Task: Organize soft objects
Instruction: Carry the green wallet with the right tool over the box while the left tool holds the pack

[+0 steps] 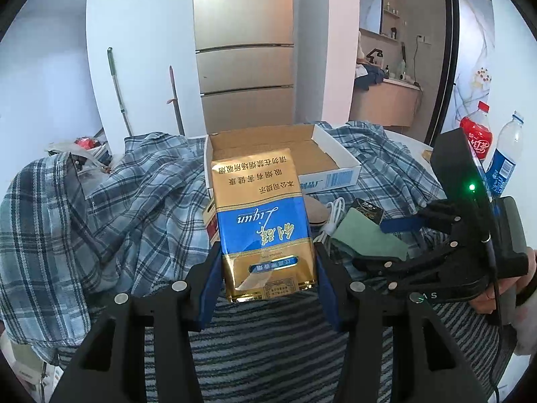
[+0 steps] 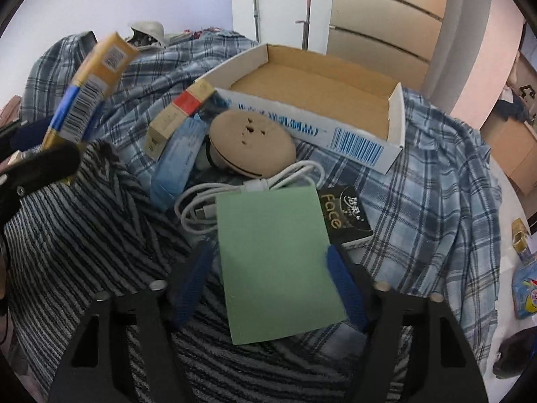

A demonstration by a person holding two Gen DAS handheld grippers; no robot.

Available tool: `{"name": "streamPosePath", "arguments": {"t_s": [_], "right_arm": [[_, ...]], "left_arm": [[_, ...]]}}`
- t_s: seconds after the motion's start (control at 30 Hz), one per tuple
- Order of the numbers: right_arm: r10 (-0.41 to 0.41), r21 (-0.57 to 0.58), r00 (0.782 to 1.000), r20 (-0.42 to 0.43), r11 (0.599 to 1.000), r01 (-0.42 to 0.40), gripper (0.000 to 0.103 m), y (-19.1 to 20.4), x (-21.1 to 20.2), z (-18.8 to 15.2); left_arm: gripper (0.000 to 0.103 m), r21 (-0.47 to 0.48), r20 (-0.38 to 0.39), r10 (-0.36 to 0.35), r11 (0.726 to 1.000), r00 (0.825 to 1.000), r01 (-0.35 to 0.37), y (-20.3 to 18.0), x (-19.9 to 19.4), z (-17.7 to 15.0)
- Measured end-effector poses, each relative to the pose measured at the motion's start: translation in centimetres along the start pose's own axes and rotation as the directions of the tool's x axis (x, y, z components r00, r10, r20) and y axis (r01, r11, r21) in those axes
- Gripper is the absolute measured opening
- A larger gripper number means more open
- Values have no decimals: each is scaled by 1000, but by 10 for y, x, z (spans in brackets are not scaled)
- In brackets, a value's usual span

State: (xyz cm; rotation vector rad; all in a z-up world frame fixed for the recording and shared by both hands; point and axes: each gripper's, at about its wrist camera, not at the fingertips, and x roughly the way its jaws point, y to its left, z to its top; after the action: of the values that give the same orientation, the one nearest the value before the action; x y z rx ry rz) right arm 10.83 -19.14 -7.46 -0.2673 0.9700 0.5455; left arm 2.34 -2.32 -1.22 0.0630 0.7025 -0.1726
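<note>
Left wrist view: the left gripper [image 1: 268, 268] clenched a gold-and-blue pack [image 1: 263, 221], lifted toward the cardboard tray [image 1: 339, 164]; the right gripper's [image 2: 268, 278] jaws straddled, unclenched, a green pad [image 2: 278, 262] at centre frame.

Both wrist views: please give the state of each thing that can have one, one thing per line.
Left gripper: shut on the gold and blue pack, lifted.
Gold and blue pack: held, sealed.
Right gripper: open, its fingers astride the green pad.
Green pad: lying flat, closed.
Cardboard box: open, nothing visible inside.
White cable: coiled, unplugged.
</note>
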Motion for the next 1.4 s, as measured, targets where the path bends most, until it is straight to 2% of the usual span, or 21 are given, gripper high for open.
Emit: {"name": "streamPosePath", "arguments": {"t_s": [0.07,0.1,0.13,0.2,0.27,0.3,0.33,0.43,0.67,0.73,1.03,1.3,1.4], "right_arm": [[2,-4,1000,21,1000,-2,46,0,-3,-1],[-1,-3,999,33,1000,1,35,0,-6,-1],[2,0,999,43,1000,-2,32,1,-10,-1],[12,-8,999,47,1000,-12,32,1,-13,0],[-14,-11,998,53,1000,15,42,-1,-15,4],[-22,-11,998,58,1000,23,66,-3,-16,4],[-17,-10,998,66,1000,18,81,-7,-17,5],[11,0,999,53,1000,-11,81,-16,-15,7],[37,-36,998,-58,999,-40,81,-21,13,15],[27,-37,998,-60,999,-29,72,-21,14,15],[-8,23,996,86,1000,6,70,-26,-27,17],[-79,154,968,239,987,43,70,-38,-75,69],[-113,217,952,285,975,51,70,-45,-91,94]], "left_arm": [[53,3,1,5,1000,1000,-5,0,0,0],[53,4,2,6,1000,1000,-6,-1,0,1],[53,5,3,5,1000,1000,-5,0,-1,1],[53,10,6,4,1000,1000,-4,-2,-1,2],[53,16,8,3,1000,1000,-3,-3,-2,3],[53,19,9,3,1000,1000,-3,-4,-2,4],[53,22,9,3,1000,1000,-4,-5,-3,4],[53,30,13,7,1000,1000,-7,-7,-4,5],[53,36,-5,14,999,1000,-14,-8,2,8],[53,37,-12,13,999,1000,-12,-8,6,10],[53,61,5,25,998,1000,-26,-13,7,23],[53,81,62,71,994,996,-76,-13,0,70],[53,59,56,58,996,997,-61,-8,8,98]]}}
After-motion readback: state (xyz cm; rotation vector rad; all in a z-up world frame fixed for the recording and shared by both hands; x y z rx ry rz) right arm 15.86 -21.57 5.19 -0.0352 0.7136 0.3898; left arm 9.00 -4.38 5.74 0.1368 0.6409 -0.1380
